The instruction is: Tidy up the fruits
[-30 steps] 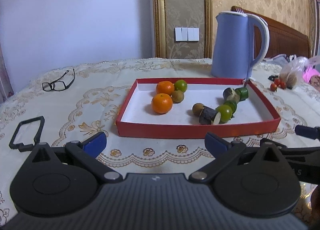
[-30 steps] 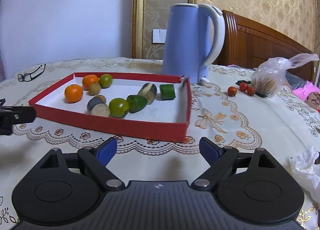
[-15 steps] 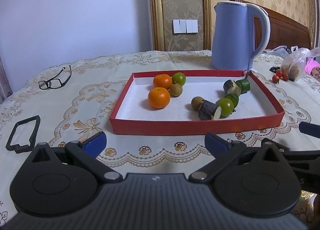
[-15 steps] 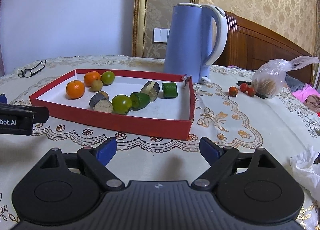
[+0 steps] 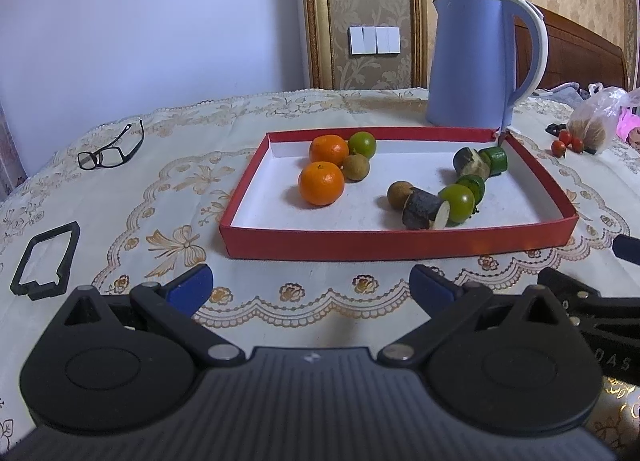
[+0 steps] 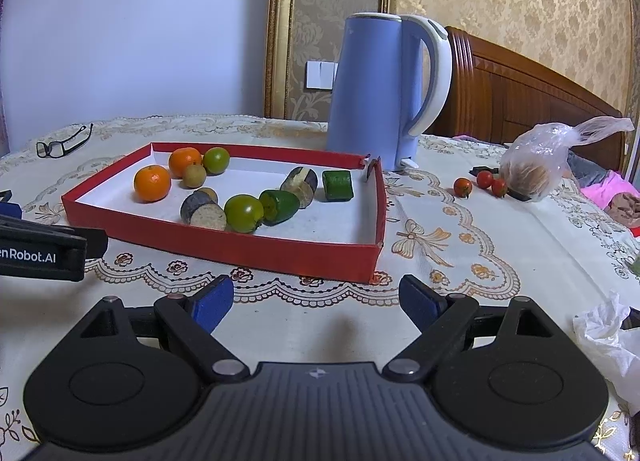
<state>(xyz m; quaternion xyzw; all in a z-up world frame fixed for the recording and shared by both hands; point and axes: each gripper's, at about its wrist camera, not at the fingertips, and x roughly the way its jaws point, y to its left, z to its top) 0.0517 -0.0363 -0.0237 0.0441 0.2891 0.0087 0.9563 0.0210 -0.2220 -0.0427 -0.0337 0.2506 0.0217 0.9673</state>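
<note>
While both grippers hang low over the tablecloth [image 5: 120,189] with nothing between their fingers, the fruit lies ahead of them inside the red tray [image 5: 400,247]. The left gripper [image 5: 311,285] has its jaws spread wide, the tray's near wall just beyond the blue pads; the right gripper [image 6: 316,297] is likewise spread wide, facing the tray's near right corner.

At the tray's far left sit two oranges [image 5: 321,183], a green lime-like fruit [image 5: 362,144] and a small brown longan-like fruit [image 5: 356,167], bunched and touching. Toward the right lie a second brown fruit [image 5: 399,194], a dark cut chunk with a pale face [image 5: 422,213], a green tomato [image 5: 457,199], a green cut piece [image 6: 280,201], another dark chunk [image 6: 300,181] and a green block [image 6: 338,185], strung in a loose line.

A blue kettle [image 6: 380,89] stands behind the tray. Three cherry tomatoes [image 6: 463,186] lie beside a plastic bag [image 6: 536,161] off to the right. Glasses [image 5: 110,149] rest far left.
</note>
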